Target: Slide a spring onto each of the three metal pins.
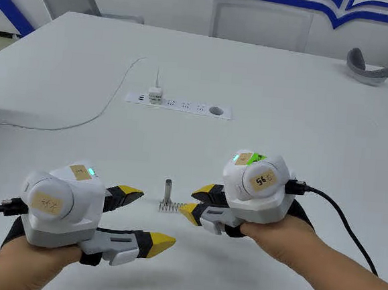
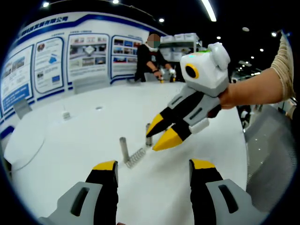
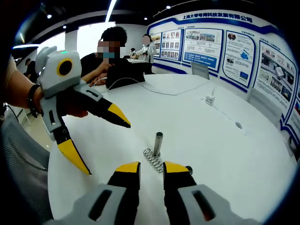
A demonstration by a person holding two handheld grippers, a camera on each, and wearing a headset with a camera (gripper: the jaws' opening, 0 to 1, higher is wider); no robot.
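Pin and spring between two parted grippers, near side of the table (image 1: 296,133).
Upright metal pin (image 1: 168,189), spring (image 1: 167,206) lying at its foot, unthreaded. Left gripper (image 1: 156,216) fingers wide open, empty; right gripper (image 1: 188,200) fingers narrowly parted beside the spring, nothing between. Grey post (image 2: 148,133) behind the right fingers, half hidden, unclear. Power strip (image 1: 178,105) farther back.
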